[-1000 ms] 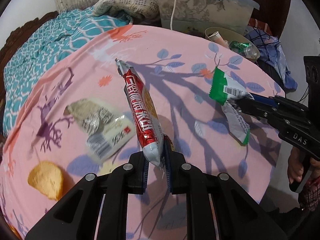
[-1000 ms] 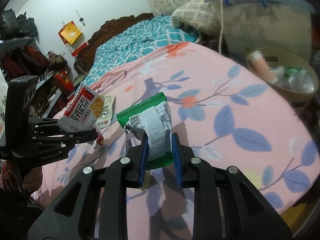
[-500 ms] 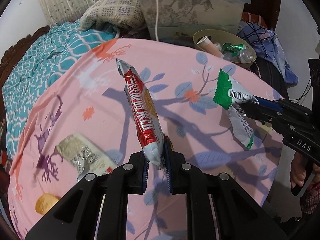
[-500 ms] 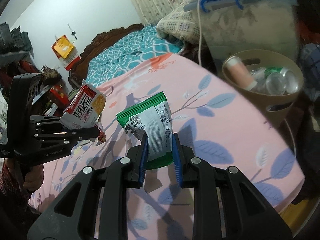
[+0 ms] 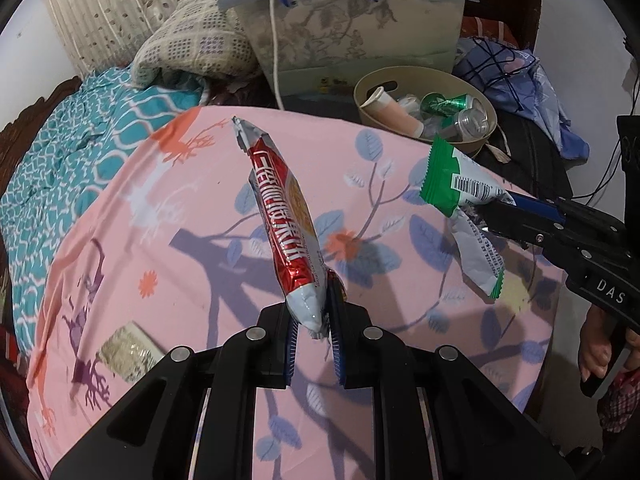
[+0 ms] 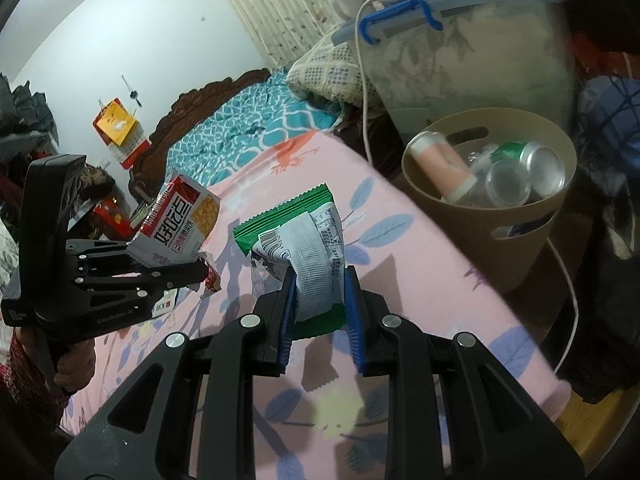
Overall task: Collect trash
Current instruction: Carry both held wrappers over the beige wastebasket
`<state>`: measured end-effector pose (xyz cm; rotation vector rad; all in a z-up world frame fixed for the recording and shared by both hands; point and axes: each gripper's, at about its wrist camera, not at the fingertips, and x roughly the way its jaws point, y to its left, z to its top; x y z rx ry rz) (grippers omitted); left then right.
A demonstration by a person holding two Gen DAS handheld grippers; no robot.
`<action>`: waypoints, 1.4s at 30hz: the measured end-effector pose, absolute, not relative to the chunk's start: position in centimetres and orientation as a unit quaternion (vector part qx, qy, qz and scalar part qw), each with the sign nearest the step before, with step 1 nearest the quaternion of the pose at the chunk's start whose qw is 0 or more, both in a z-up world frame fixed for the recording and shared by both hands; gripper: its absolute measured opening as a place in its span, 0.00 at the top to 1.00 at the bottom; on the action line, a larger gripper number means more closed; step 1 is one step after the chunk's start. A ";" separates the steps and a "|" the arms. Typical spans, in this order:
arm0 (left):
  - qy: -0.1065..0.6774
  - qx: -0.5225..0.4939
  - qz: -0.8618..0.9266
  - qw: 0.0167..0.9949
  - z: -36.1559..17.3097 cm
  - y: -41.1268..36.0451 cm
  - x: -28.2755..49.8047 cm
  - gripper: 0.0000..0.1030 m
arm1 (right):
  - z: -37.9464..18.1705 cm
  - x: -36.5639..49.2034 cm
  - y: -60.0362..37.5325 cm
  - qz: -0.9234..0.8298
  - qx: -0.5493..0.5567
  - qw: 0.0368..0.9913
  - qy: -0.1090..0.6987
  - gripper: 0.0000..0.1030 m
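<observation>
Ahead, beyond bed edge: tan bin (image 6: 516, 240). Right gripper (image 6: 320, 312), nearer bin, clamps green wrapper (image 6: 304, 240); left gripper (image 5: 314, 340) clamps red wrapper (image 5: 284, 216), long axis toward bin.

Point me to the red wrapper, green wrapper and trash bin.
red wrapper (image 5: 286, 224), left wrist view, on its printed red middle
green wrapper (image 6: 308, 248), right wrist view, on the white back panel
trash bin (image 6: 516, 256), right wrist view, on its outer beige wall

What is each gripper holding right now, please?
Left gripper: jaws shut on the red snack wrapper.
Right gripper: jaws shut on the green and white wrapper.
</observation>
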<state>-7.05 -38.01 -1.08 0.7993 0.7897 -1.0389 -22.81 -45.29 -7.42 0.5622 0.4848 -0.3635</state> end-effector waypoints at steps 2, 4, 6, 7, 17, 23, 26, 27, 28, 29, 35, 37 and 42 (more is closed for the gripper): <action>0.355 0.364 -0.473 0.719 -1.1 -38.6 -7.2 0.87 | -7.3 -23.0 -45.7 -0.180 0.274 0.916 0.232 0.75; 0.352 0.366 -0.476 0.718 -1.0 -39.3 -7.2 0.87 | -7.1 -23.0 -46.3 -0.183 0.274 0.916 0.229 0.75; 0.349 0.367 -0.478 0.717 -0.9 -40.1 -7.1 0.87 | -6.8 -23.2 -46.8 -0.187 0.273 0.916 0.225 0.75; 0.348 0.367 -0.479 0.717 -0.8 -40.5 -7.1 0.87 | -6.7 -23.2 -47.0 -0.189 0.273 0.916 0.223 0.75; 0.334 0.373 -0.489 0.714 0.1 -45.2 -7.0 0.87 | -5.3 -24.4 -50.5 -0.222 0.273 0.916 0.194 0.75; 0.331 0.370 -0.504 0.707 1.1 -49.5 -7.2 0.87 | -4.6 -25.8 -53.9 -0.260 0.284 0.907 0.169 0.75; 0.328 0.368 -0.513 0.703 1.4 -51.9 -7.6 0.87 | -4.4 -26.7 -55.9 -0.284 0.296 0.899 0.154 0.75; 0.327 0.367 -0.517 0.701 1.4 -52.6 -7.7 0.87 | -4.4 -26.9 -56.6 -0.290 0.300 0.896 0.151 0.75; 0.326 0.365 -0.522 0.699 1.4 -53.4 -7.8 0.87 | -4.5 -27.1 -57.3 -0.297 0.304 0.893 0.149 0.75; 0.325 0.363 -0.526 0.697 1.4 -54.3 -7.9 0.87 | -4.7 -27.1 -58.0 -0.304 0.308 0.889 0.150 0.75; 0.345 0.350 -0.552 0.673 0.1 -59.2 -8.3 0.87 | -5.3 -25.9 -61.4 -0.321 0.312 0.877 0.176 0.75; 0.357 0.344 -0.566 0.659 -0.4 -60.5 -8.5 0.87 | -5.6 -25.3 -62.6 -0.325 0.312 0.873 0.190 0.75; 0.388 0.329 -0.585 0.631 -2.1 -63.4 -8.5 0.87 | -6.3 -24.0 -65.3 -0.326 0.324 0.860 0.220 0.74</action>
